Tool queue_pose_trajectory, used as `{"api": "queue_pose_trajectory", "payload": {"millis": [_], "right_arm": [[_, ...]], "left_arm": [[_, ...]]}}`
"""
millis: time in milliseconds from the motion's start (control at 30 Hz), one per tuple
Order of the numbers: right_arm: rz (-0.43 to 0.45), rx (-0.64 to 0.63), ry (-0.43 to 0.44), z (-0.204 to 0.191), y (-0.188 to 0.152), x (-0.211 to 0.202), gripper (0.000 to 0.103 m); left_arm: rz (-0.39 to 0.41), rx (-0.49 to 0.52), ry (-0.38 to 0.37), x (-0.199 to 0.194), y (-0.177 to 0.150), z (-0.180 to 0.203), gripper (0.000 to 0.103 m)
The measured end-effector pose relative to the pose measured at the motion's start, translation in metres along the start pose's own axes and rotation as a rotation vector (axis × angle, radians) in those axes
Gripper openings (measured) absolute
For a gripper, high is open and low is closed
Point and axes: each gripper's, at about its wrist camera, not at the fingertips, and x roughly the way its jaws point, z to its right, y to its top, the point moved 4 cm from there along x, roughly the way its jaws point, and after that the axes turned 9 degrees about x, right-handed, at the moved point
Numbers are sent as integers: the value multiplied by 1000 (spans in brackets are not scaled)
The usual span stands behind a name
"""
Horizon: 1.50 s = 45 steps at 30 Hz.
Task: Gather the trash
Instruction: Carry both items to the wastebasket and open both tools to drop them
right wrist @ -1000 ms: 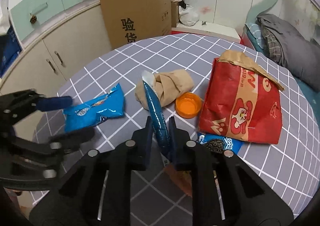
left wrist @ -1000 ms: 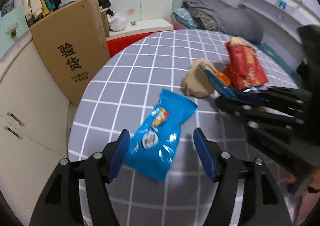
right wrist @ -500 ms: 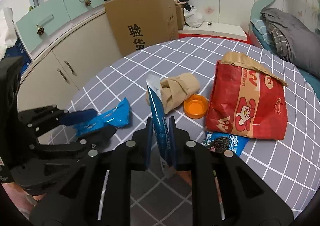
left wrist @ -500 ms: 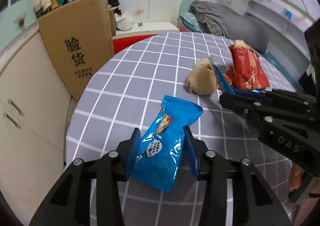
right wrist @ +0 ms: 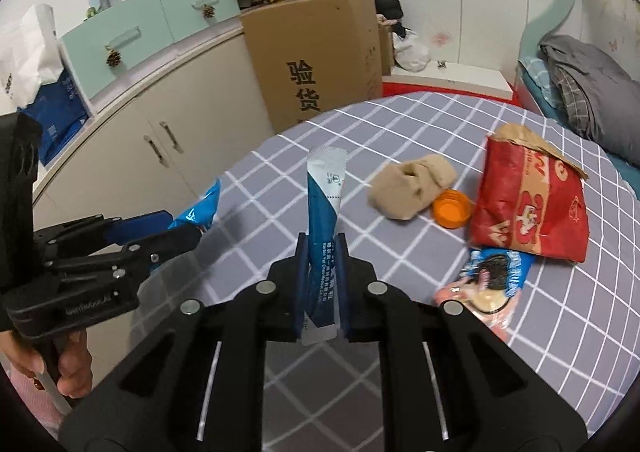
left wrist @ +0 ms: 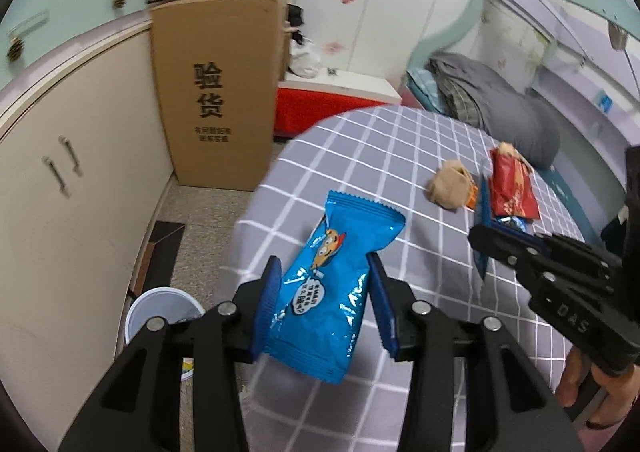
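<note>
1. The left wrist camera is looking forward and down along its own fingers, close above the near edge of the checked table (left wrist: 400, 156), facing the cardboard box (left wrist: 216, 92) and the bed (left wrist: 500, 100).
2. The right wrist camera is looking the same way from further right, close over the table (right wrist: 400, 120).
3. Both views are sharing the table, the box (right wrist: 316, 44), the red bag (left wrist: 512, 188) (right wrist: 528, 204) and each other's gripper.

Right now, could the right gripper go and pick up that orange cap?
Probably not yet: the right gripper is already shut on a blue stick sachet. The path to the orange cap itself looks clear.
</note>
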Motion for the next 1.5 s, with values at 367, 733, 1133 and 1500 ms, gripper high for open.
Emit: {"api": "queue_pose_trajectory", "payload": {"millis": [367, 733, 1133, 1500], "right_arm": [[16, -124, 176, -122, -17, -12, 12], [-66, -214, 292, -265, -24, 64, 12], [-153, -263, 188, -310, -57, 166, 69], [-113, -193, 188, -278, -58, 145, 71]], "left_arm": [[65, -203, 122, -56, -52, -104, 43], [12, -395, 431, -95, -122, -252, 43], [-32, -479, 435, -83, -146, -308, 43], [-55, -425, 379, -48, -130, -282, 43]]}}
